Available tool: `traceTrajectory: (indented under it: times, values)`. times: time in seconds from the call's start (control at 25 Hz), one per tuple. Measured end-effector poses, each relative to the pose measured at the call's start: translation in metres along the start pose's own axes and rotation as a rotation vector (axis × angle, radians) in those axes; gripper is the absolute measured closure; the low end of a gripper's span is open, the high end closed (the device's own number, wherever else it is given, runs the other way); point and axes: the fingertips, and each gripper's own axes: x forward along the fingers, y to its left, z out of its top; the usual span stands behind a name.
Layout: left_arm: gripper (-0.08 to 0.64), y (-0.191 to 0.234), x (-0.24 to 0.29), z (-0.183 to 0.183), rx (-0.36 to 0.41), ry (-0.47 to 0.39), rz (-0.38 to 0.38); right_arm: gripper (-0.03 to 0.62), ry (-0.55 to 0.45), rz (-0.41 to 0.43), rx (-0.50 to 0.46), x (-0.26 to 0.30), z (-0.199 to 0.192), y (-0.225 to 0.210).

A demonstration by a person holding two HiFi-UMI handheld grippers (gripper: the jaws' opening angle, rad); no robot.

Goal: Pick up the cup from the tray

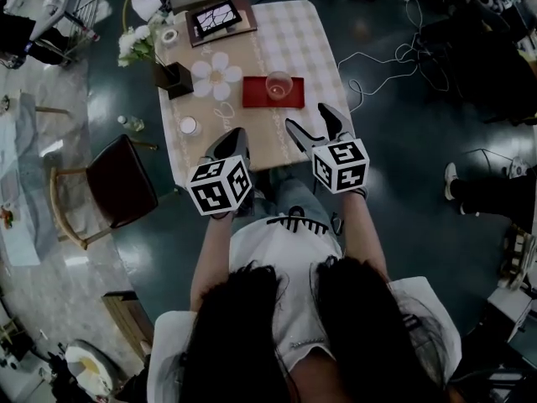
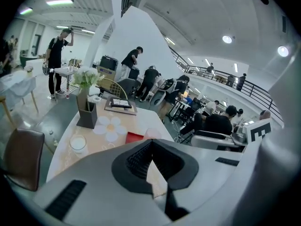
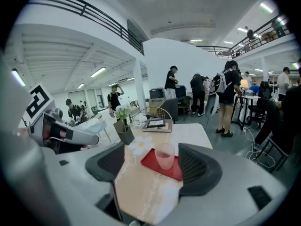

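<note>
A clear, pinkish cup stands upright on a red tray in the middle of a tan, checked table. My right gripper hovers over the table's near edge, a short way in front of the tray. Its jaws are open with nothing between them. In the right gripper view the cup and tray lie ahead, framed by the gap of the right gripper. My left gripper hangs near the table's front edge, left of the tray, its jaws shut and empty. The left gripper view shows the cup just past the left gripper.
A dark vase with white flowers, a flower-shaped mat and a small white glass sit left of the tray. A framed tablet lies at the far end. A brown chair stands left of the table. People stand in the hall beyond.
</note>
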Motion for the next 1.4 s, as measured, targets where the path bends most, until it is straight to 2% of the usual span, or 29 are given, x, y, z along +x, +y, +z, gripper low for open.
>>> traceTrajectory:
  times: [0.24,0.76,1.08,1.4]
  values:
    - [0.552,0.012,0.022,0.011,-0.019,0.019,0.056,0.209,0.078,0.043,-0.078,0.045,-0.005,-0.010]
    - [0.552,0.035,0.070,0.043,-0.050,0.057,0.141,0.186,0.268,0.121,-0.175,0.140,-0.025,-0.025]
    - [0.552,0.053,0.080,0.038,-0.075,0.098,0.192,0.184,0.402,0.137,-0.255,0.177,-0.052,-0.033]
    - [0.552,0.068,0.086,0.035,-0.089,0.120,0.226,0.184,0.462,0.170,-0.283,0.193,-0.065,-0.032]
